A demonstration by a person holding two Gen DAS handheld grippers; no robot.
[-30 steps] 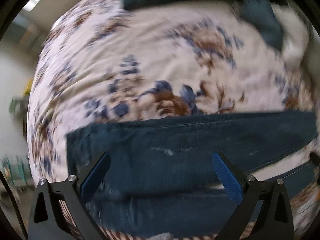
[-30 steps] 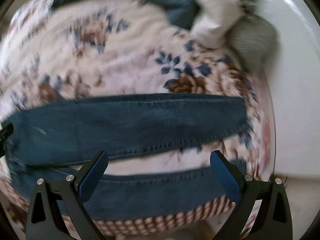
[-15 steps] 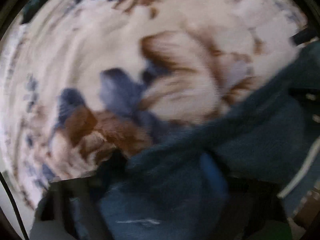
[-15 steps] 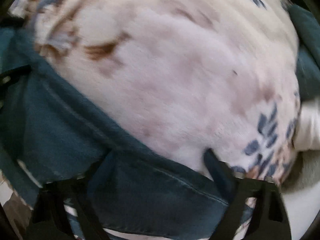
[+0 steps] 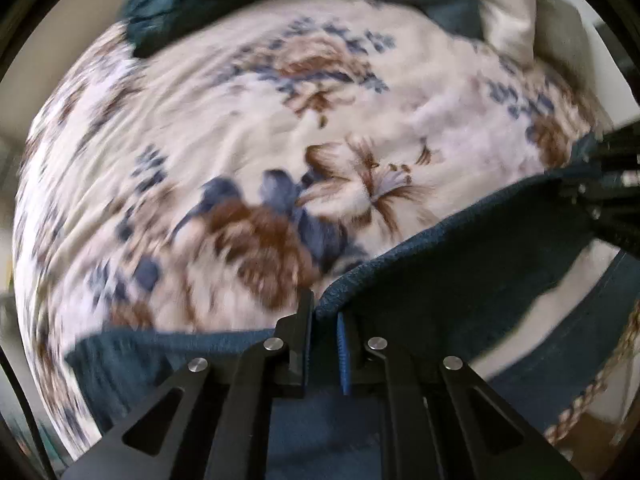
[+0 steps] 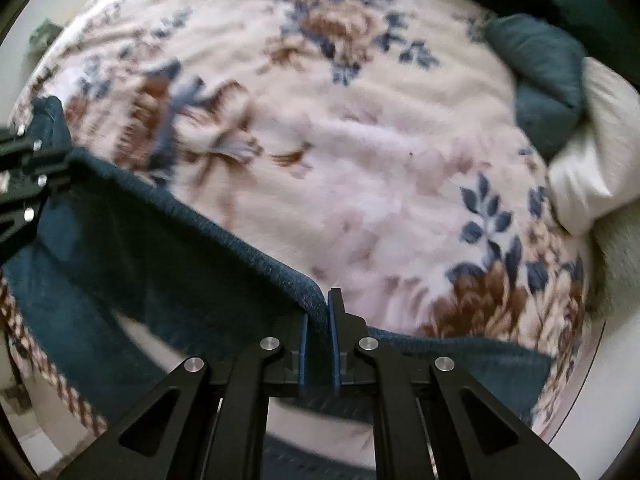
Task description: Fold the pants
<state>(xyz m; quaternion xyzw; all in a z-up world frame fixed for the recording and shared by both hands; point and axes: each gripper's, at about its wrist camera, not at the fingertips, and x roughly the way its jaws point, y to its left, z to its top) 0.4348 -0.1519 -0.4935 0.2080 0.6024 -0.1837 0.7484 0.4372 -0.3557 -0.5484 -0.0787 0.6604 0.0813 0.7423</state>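
Denim-blue pants [image 5: 460, 264] hang stretched between our two tools above the floral blanket [image 5: 248, 128] on the bed: the left hand-held gripper [image 5: 322, 332] is clamped on one part of the upper edge, and the right hand-held gripper [image 6: 318, 320] is pinched tight on another. We can read no brand, label or writing on the fabric, and we see no container. Beyond the blanket lie a teal cushion [image 6: 544, 76] and a white pillow [image 6: 592, 152], touching each other.
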